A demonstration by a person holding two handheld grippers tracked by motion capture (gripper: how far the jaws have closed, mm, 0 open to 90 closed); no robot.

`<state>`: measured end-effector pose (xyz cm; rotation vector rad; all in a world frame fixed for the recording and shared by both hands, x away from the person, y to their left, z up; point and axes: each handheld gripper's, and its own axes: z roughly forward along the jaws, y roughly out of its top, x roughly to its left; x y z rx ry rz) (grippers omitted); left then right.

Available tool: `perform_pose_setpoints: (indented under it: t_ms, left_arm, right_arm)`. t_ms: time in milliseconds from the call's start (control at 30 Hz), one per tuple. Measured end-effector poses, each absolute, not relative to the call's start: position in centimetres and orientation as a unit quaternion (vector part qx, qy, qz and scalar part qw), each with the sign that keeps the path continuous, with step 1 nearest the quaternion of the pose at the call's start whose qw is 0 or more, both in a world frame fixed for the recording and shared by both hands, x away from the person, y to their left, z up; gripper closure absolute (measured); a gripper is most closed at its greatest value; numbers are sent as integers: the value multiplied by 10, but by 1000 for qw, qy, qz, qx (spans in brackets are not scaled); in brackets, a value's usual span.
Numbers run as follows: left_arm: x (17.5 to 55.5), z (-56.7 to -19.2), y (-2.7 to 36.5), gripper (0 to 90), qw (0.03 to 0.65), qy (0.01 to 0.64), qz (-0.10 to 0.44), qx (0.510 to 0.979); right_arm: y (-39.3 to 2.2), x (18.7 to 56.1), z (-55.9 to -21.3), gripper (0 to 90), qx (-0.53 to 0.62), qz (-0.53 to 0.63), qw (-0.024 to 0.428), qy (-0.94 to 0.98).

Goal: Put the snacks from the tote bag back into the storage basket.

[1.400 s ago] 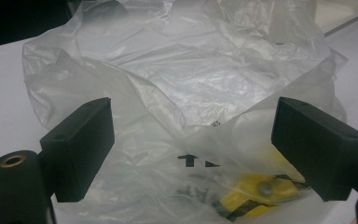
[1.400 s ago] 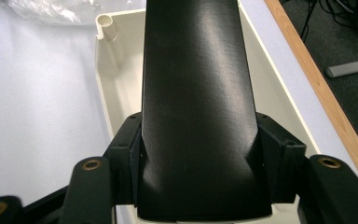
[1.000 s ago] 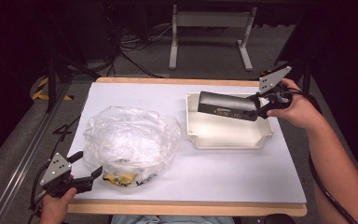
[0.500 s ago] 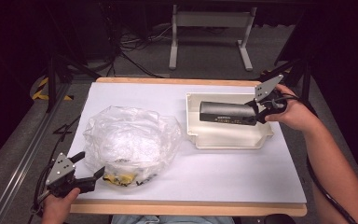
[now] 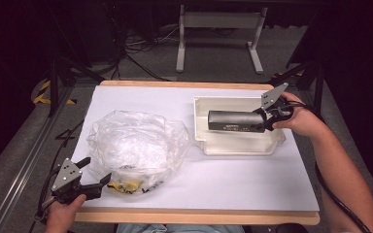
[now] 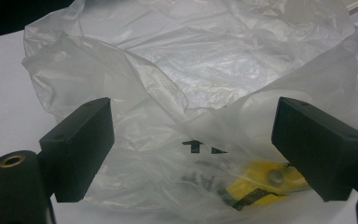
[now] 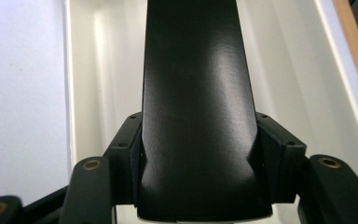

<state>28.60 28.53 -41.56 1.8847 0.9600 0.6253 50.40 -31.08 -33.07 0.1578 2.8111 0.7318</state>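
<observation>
Your right claw [image 5: 266, 121] holds a black box [image 5: 235, 121] over the white tray [image 5: 238, 145].
Your left claw [image 5: 97, 180] stands wide beside the plastic bag [image 5: 136, 145] on the surface [image 5: 233, 179].

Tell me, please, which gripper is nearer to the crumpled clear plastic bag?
Left. The left gripper sits open at the crumpled clear plastic bag, at its near edge; the right gripper is across the table, clamped on a black box.

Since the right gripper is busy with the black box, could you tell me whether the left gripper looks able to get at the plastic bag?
Probably yes: the left gripper is open right at the plastic bag, with nothing in between.
</observation>
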Motion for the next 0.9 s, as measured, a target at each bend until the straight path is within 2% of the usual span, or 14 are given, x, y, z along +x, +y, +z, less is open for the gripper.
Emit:
perform_pose_setpoints:
  t_ms: [900]
  left_arm:
    - [287, -417, 283, 138, 447, 384, 252, 768]
  right_arm:
    - [-309, 516, -359, 425, 71, 225, 74, 969]
